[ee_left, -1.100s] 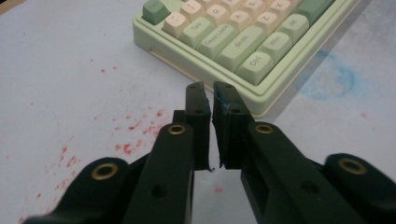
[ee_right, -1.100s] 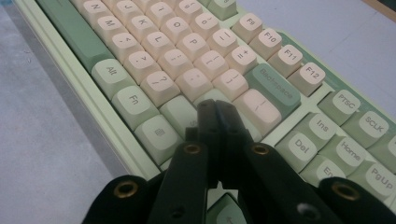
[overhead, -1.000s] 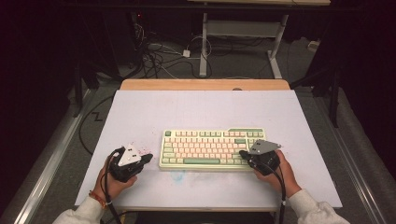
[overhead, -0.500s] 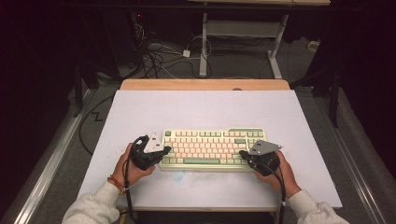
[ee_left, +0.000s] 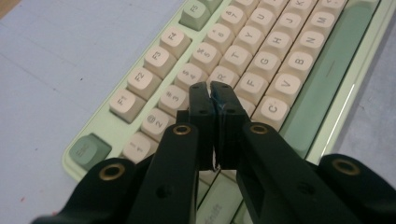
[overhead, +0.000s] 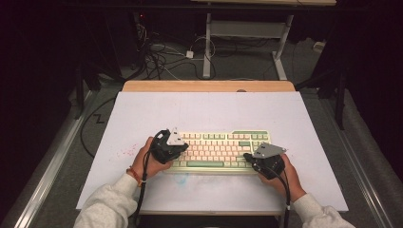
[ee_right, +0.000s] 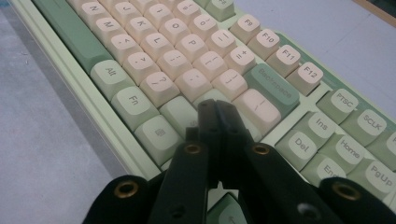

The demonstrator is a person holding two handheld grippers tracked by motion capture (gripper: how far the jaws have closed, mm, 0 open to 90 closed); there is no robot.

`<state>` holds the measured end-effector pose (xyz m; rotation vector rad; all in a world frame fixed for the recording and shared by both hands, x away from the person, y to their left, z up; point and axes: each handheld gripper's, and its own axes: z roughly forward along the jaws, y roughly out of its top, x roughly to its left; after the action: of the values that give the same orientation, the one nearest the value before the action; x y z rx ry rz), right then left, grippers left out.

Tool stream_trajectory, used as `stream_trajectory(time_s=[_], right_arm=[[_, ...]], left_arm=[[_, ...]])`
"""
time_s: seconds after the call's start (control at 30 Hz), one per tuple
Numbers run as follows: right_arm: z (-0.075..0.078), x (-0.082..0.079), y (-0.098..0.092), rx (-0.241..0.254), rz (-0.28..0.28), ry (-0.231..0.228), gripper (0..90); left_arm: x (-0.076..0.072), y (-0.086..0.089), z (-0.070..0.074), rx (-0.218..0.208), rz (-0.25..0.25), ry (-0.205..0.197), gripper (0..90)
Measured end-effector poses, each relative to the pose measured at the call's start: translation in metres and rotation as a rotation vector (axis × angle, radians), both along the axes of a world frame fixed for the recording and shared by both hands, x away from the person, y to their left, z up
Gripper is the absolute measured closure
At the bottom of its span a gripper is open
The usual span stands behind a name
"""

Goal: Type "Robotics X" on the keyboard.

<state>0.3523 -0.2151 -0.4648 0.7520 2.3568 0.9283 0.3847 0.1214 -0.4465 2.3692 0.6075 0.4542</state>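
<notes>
A pale green keyboard (overhead: 216,137) with cream and green keys lies in the middle of the white table top. My left gripper (overhead: 178,148) hovers over the keyboard's left end, shut with nothing between its jaws; in the left gripper view its tips (ee_left: 212,91) stand just above the keys (ee_left: 243,70) around the R key. My right gripper (overhead: 248,157) is shut and empty over the keyboard's right end. In the right gripper view its tips (ee_right: 212,106) sit low over the keys (ee_right: 187,70) near the Enter key.
The white board (overhead: 209,111) covers a wooden table whose far edge (overhead: 209,86) shows bare. Cables (overhead: 161,57) and desk legs stand on the dark floor beyond. A metal rail (overhead: 57,156) runs along the left side.
My left hand has moved right, from the bare board beside the keyboard onto its left end. The right gripper has stayed in place.
</notes>
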Motion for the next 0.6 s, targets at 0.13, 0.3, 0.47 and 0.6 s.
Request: stream_trajectory(time_s=[0.13,0.3,0.47,0.6], right_arm=[[0.0,0.0,0.0,0.001,-0.001,0.0,90.0],[0.0,0.0,0.0,0.0,-0.003,-0.001,90.0],[0.0,0.0,0.0,-0.001,0.0,-0.001,90.0],[0.0,0.0,0.0,-0.001,0.0,-0.002,90.0]], left_arm=[[0.005,-0.011,0.0,0.005,-0.015,0.003,85.6],[0.012,-0.023,-0.001,0.009,-0.025,0.014,86.8],[0.017,-0.029,-0.004,0.017,-0.027,0.023,86.1],[0.017,-0.029,-0.004,0.012,-0.027,0.025,85.8]])
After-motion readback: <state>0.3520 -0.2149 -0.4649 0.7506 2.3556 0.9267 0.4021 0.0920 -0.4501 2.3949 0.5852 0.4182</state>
